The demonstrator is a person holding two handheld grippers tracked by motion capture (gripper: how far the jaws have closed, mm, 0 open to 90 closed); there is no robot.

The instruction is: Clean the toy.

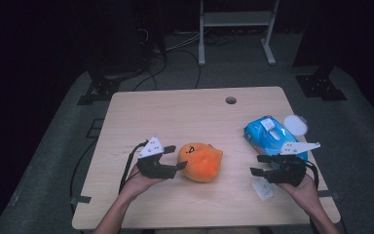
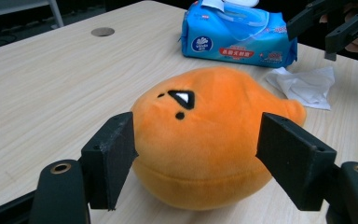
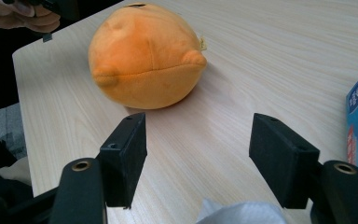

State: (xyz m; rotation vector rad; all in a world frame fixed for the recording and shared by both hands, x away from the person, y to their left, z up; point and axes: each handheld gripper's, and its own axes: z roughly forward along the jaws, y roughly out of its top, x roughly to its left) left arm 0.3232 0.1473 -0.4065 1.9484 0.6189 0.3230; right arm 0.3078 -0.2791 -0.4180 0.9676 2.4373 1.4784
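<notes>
- Jaws of the left gripper (image 1: 176,157) stand apart on either side of the orange plush toy (image 1: 200,162); in the left gripper view one pad (image 2: 113,154) seems to graze the plush while the other sits just clear, so nothing is squeezed.
- Plush toy rests on the table (image 1: 175,105), around the middle of its width and toward the near edge.
- Soft and light by its look, the toy should squash under pressure and not slip; a hold across its rounded middle, near the seam, seems best.
- White tissue (image 1: 262,187) lies crumpled near the front right corner.
- Right gripper (image 1: 256,164) is open over bare wood, well apart from the toy, with the blue wipes pack (image 1: 269,135) just beyond it.
</notes>
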